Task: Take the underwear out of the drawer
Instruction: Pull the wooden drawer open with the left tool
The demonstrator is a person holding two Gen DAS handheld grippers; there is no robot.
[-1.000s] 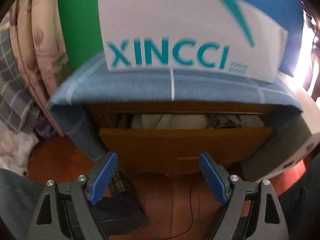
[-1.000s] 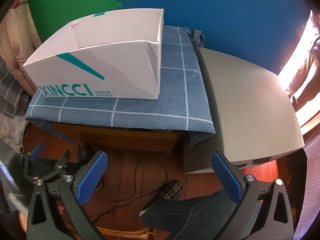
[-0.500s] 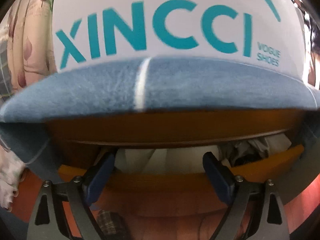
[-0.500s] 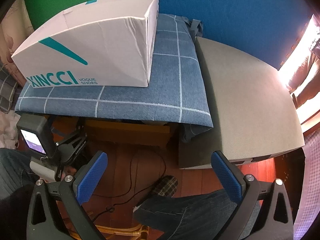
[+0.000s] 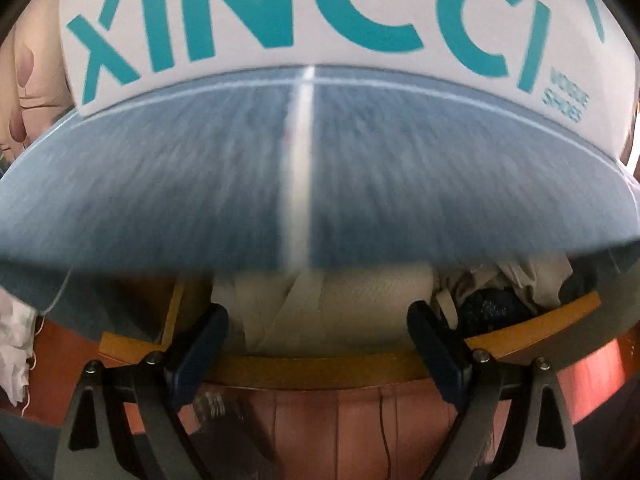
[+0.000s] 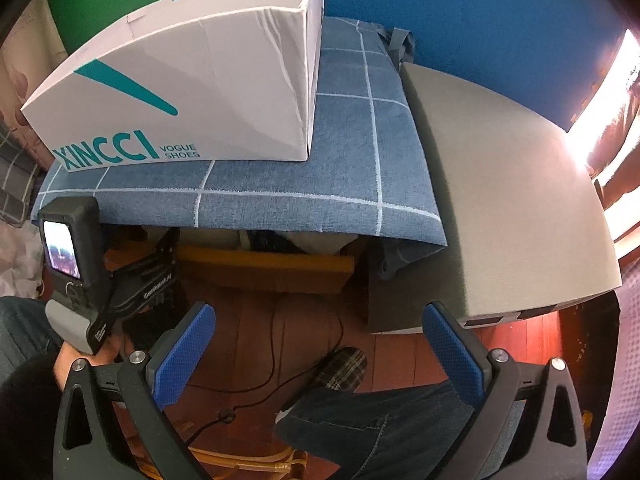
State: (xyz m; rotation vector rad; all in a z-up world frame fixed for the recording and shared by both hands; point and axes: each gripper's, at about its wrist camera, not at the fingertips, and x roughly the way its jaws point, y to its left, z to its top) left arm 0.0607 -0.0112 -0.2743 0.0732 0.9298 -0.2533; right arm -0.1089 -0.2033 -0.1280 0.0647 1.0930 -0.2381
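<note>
Left wrist view, left to right: white rag [image 5: 14,344] at far left edge; left gripper [image 5: 318,344] at lower centre, fingers spread wide, nothing between them, tips just over the front rim of the drawer [image 5: 320,370]. Drawer stands pulled out under the overhanging blue cloth [image 5: 200,200]. Between the fingers lies folded pale underwear [image 5: 324,304], mid frame, inside the drawer. To its right, a dark garment [image 5: 492,308] and crumpled light fabric, also in the drawer. White box [image 5: 280,12] fills the top of the frame, sitting on the cloth.

Right wrist view, left to right: the left gripper's body shows at left, nosed in at the drawer's left end. Box [image 6: 192,92] at upper left, cloth [image 6: 360,140] beneath it. Grey slab [image 6: 500,200] at right. Right gripper [image 6: 316,348] at lower centre, fingers wide apart and empty, hanging over the floor, well apart from the drawer.

Progress, as judged: drawer open, reach under way, nothing gripped. Left to do: close on the pale garment, lift it clear of the rim and the cloth overhang.
</note>
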